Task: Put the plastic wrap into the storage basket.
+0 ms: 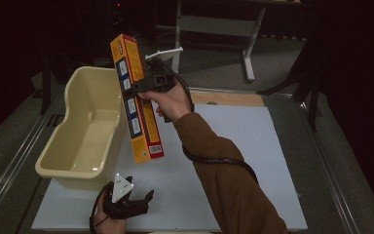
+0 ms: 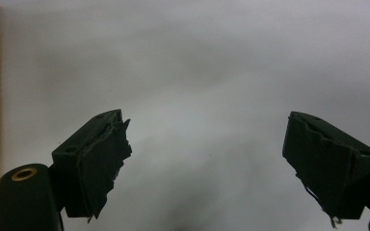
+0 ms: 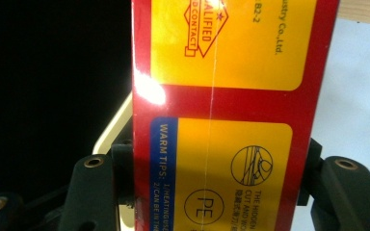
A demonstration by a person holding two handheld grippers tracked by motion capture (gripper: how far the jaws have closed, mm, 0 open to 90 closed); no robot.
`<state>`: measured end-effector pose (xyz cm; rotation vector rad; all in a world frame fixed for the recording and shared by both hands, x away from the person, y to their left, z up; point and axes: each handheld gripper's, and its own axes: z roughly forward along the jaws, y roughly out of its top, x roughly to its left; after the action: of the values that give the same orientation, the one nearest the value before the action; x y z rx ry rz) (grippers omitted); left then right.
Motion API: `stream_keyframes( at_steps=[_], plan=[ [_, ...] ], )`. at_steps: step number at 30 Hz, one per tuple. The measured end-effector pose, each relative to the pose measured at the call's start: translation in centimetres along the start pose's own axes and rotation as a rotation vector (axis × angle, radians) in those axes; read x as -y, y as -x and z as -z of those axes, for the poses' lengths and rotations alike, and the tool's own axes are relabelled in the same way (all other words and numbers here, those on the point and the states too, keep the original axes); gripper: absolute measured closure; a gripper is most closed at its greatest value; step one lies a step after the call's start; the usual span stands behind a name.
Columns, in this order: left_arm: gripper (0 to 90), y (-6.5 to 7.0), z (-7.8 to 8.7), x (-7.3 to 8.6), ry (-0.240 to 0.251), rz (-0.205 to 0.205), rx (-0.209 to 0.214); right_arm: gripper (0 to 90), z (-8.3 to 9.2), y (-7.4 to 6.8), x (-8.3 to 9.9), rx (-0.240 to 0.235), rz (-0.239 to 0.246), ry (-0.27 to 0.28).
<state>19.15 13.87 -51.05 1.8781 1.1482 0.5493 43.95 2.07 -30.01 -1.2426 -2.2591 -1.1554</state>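
A long red and yellow box (image 1: 136, 100) hangs in the air, tilted, beside the right side of a cream plastic tub (image 1: 85, 129). My right gripper (image 1: 148, 78) is shut on the box near its upper half, held up by the person's hand. In the right gripper view the box (image 3: 226, 106) sits between both jaws, printed face toward the camera. My left gripper (image 1: 126, 200) rests low at the table's front edge, below the tub, open with nothing between its fingertips (image 2: 101, 163).
A pale grey mat (image 1: 233, 146) covers the table, with a wooden strip (image 1: 229, 99) at its back edge. The tub stands on the mat's left part. A table frame (image 1: 219, 29) stands on the floor behind.
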Motion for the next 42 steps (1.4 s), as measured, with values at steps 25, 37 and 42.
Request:
stream_keyframes(
  at_steps=[25, 37, 42],
  plan=[
    [15.3, -0.6, 3.3, 0.2, 0.132, -0.118, 0.124, 40.9, -2.1, -1.7, -0.2, -0.052, -0.095, 0.1],
    [15.3, -1.1, 3.5, 0.3, 0.153, -0.103, 0.105, 40.9, -3.7, -1.6, -0.2, -0.096, -0.168, 0.121],
    [15.3, -0.9, 3.4, 0.2, 0.154, -0.117, 0.105, 40.8, -4.5, -2.0, 0.0, -0.092, -0.195, 0.129]
  ],
)
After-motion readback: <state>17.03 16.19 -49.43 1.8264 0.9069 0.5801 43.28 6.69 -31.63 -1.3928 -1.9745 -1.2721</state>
